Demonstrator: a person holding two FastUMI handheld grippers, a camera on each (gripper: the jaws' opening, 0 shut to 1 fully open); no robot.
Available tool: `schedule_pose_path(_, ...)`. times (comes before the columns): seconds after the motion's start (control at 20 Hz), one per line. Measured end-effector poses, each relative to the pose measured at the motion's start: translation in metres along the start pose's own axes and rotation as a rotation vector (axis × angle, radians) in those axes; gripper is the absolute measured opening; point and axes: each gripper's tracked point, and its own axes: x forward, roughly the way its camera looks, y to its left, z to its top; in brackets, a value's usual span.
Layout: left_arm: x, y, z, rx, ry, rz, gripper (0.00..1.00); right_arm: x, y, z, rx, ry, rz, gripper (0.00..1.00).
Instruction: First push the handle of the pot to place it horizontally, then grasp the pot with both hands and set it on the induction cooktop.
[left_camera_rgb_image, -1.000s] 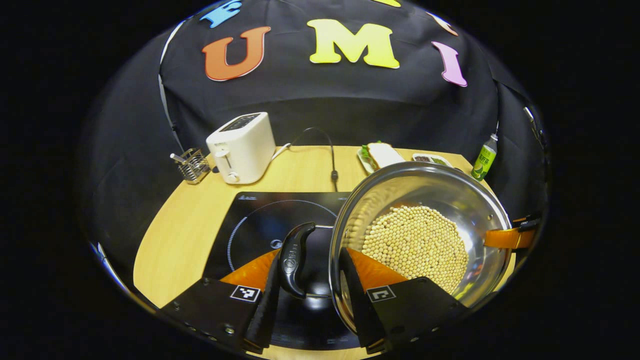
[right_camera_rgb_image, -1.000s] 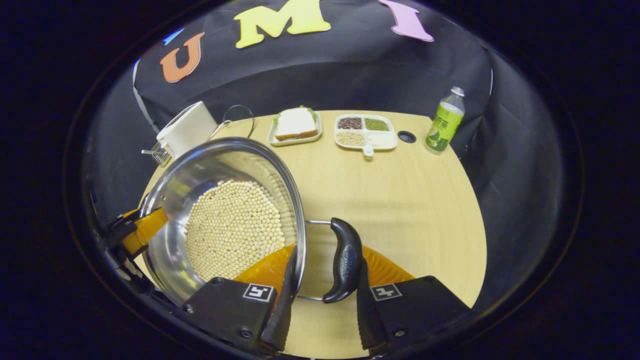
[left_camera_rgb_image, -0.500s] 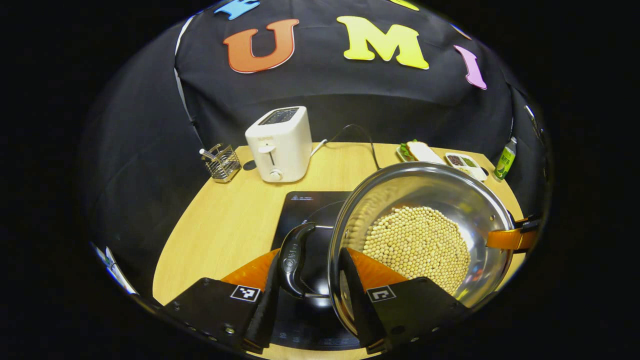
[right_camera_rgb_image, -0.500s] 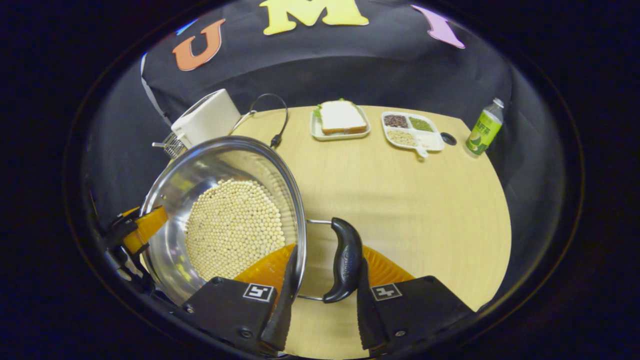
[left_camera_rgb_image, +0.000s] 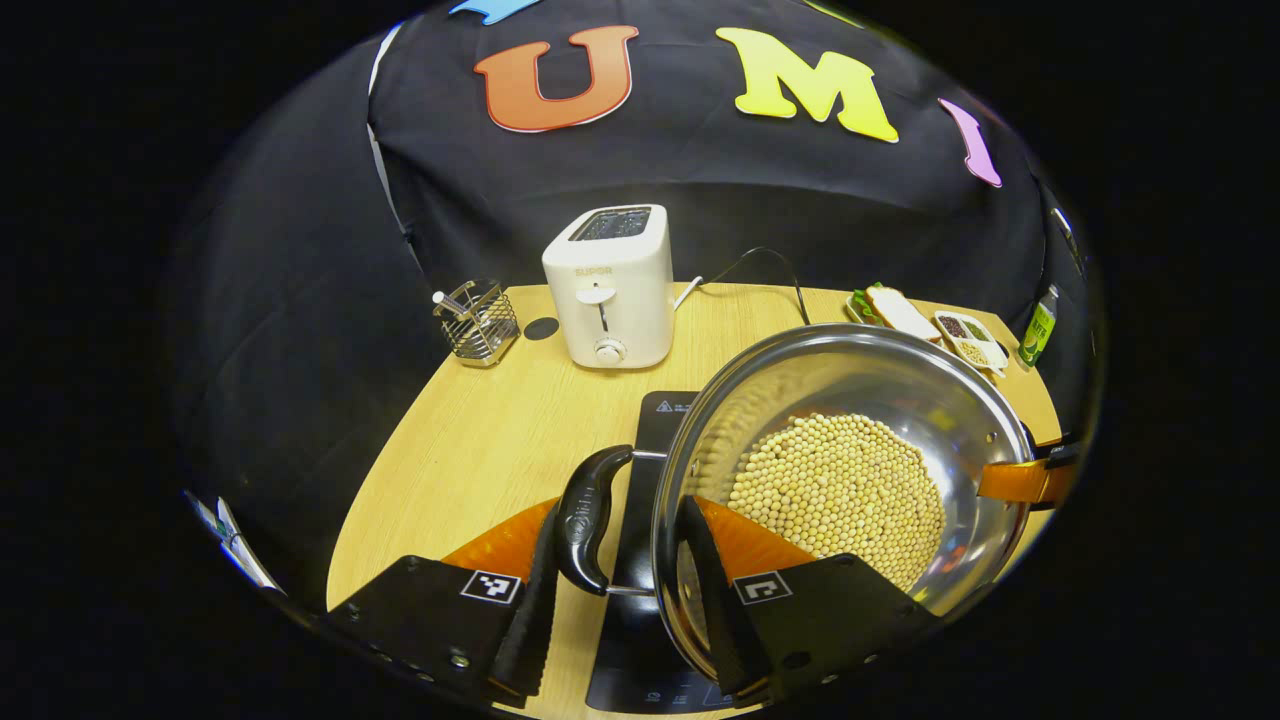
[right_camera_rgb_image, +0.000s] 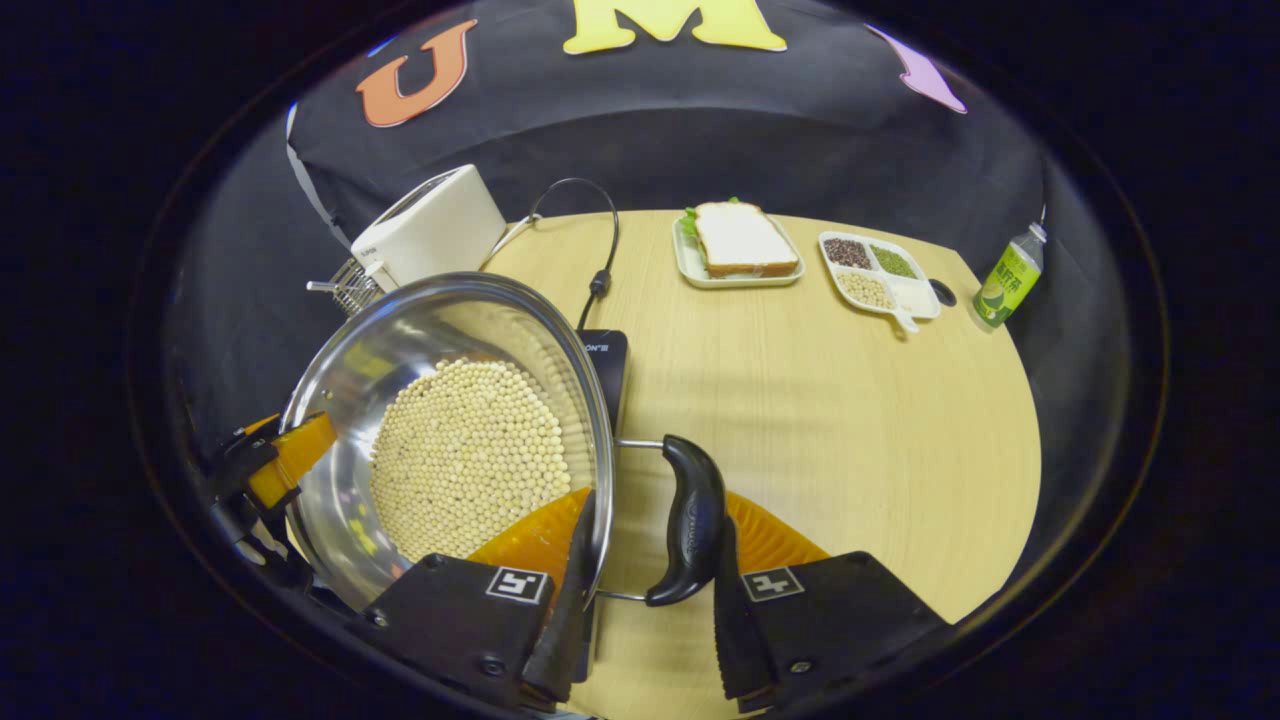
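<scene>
While both grippers clamp opposite sides of it, the pot (left_camera_rgb_image: 850, 450) hangs above the desk (left_camera_rgb_image: 480, 440), partly over the induction cooktop (left_camera_rgb_image: 640, 480).

Pot: steel, round, tilted in both views, bottom covered with pale beans (left_camera_rgb_image: 835, 490). Black side handles, one per side.

Left gripper (left_camera_rgb_image: 618, 580): fingers clenched around the pot's rim and its black handle (left_camera_rgb_image: 588, 515), one finger inside the rim, one outside the handle.

Right gripper (right_camera_rgb_image: 648, 590): fingers grasping the opposite handle (right_camera_rgb_image: 688, 520) and rim likewise; seen from the left gripper view at the pot's far edge.

Cooktop: black glass slab, lying flat on the desk under the pot's left portion.

Desk, rear: white toaster (left_camera_rgb_image: 610, 285), wire caddy (left_camera_rgb_image: 478, 322), sandwich plate (right_camera_rgb_image: 738, 245), divided dish (right_camera_rgb_image: 880, 275), green bottle (right_camera_rgb_image: 1008, 278).
</scene>
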Motion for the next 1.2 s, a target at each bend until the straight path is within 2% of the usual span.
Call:
schedule_pose_path(0.35, 0.016, 0.010, -0.011, -0.006, 0.026, -0.012, 0.63, 0.007, 0.015, -0.007, -0.004, 0.021, -0.032, 0.54)
schedule_pose_path(0.7, 0.017, 0.007, -0.010, 0.030, -0.040, -0.033, 0.64, 0.007, 0.012, -0.006, 0.040, -0.042, -0.036, 0.61)
schedule_pose_path(0.8, 0.019, 0.008, -0.009, 0.048, -0.047, -0.029, 0.68, 0.007, 0.012, -0.006, 0.038, -0.054, -0.043, 0.62)
schedule_pose_path(0.85, 0.020, 0.009, -0.009, 0.046, -0.051, -0.027, 0.79, 0.007, 0.012, -0.006, 0.043, -0.055, -0.047, 0.63)
schedule_pose_path(0.9, 0.021, 0.009, -0.010, 0.053, -0.051, -0.020, 0.72, 0.008, 0.012, -0.006, 0.042, -0.053, -0.048, 0.64)
schedule_pose_path(0.95, 0.022, 0.013, -0.009, 0.061, -0.059, -0.003, 0.74, 0.008, 0.012, -0.007, 0.035, -0.053, -0.047, 0.63)
schedule_pose_path(1.0, 0.020, 0.020, -0.007, 0.064, -0.072, 0.024, 0.80, 0.007, 0.012, -0.006, 0.037, -0.055, -0.038, 0.65)
schedule_pose_path(1.05, 0.018, 0.021, -0.006, 0.054, -0.080, 0.023, 0.81, 0.005, 0.013, -0.006, 0.044, -0.064, -0.021, 0.68)
schedule_pose_path(1.1, 0.016, 0.021, -0.007, 0.045, -0.081, 0.024, 0.98, 0.002, 0.010, -0.004, 0.044, -0.084, -0.017, 0.73)
schedule_pose_path(1.15, 0.014, 0.023, -0.008, 0.045, -0.081, 0.027, 0.97, -0.002, 0.002, -0.003, 0.034, -0.106, -0.026, 0.74)
schedule_pose_path(1.2, 0.010, 0.024, -0.005, 0.050, -0.097, 0.033, 0.97, -0.008, 0.000, -0.003, 0.019, -0.118, -0.026, 0.86)
